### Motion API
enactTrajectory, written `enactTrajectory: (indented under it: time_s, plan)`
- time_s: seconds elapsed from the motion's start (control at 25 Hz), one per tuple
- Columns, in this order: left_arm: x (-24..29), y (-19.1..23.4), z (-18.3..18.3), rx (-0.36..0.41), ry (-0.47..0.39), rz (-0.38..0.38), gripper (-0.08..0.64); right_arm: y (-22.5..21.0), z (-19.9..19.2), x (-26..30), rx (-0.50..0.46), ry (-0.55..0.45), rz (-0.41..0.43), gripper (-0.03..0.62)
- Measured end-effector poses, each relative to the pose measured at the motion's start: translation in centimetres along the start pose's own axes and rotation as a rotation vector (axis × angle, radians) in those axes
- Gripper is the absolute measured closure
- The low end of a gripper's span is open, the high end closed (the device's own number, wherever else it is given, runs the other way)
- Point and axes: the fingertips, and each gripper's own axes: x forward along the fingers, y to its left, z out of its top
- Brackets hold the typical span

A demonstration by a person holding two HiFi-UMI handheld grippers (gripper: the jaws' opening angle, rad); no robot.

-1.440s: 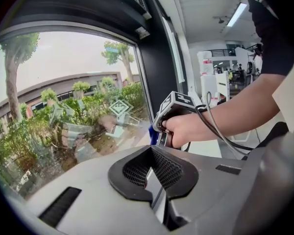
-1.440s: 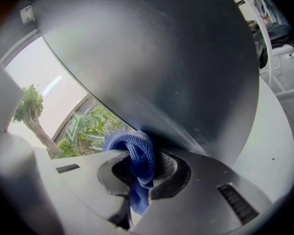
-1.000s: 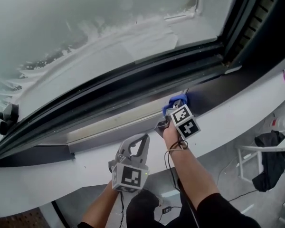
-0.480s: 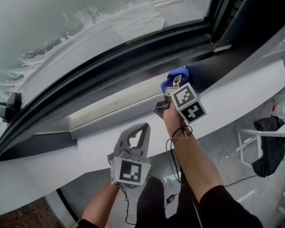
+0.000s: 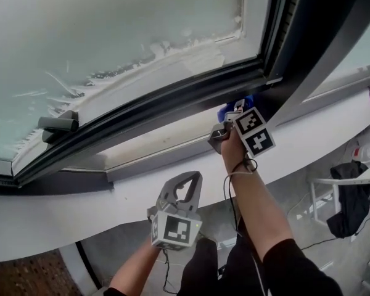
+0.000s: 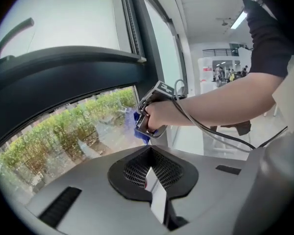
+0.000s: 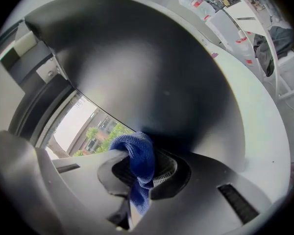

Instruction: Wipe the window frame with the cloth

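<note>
Blue cloth (image 7: 139, 165): bunched at the tip of the right gripper (image 5: 235, 112) and pressed against the dark frame.
Frame (image 5: 166, 103): runs under the glass (image 5: 111, 36); the cloth sits near its right end, by the upright (image 5: 308, 36).
Right gripper: jaws clamped on the cloth.
Left gripper (image 5: 180, 190): jaws closed together with nothing between them, held low by the white sill (image 5: 80, 217), well apart from the cloth.

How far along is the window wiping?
Done: hard to judge, since the dark frame shows no clearly clean or dirty stretch. In hand: the right gripper, shut on the blue cloth, holds it at the frame near the right corner. Left: possibly the long run of frame to the left. The left gripper hangs shut and empty, away from the frame.
</note>
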Motion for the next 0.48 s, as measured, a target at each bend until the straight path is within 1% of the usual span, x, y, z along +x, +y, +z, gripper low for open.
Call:
enactTrajectory:
  time_s: [0.24,0.36,0.48]
  plan:
    - [-1.7,0.2,1.0,-0.027,0.019,0.016,0.555,2.8,1.9,-1.2,0.014,-0.016,0.045,0.571]
    - [-1.9,0.2,2.2,-0.024,-0.006,0.025,0.555,4.2,2.6,-1.5,0.022,-0.019,0.083,0.571]
    - [-2.4,0.3,2.8,-0.021,-0.009,0.035,0.555,5.0,3.4,-2.3,0.023,-0.038,0.124,0.571]
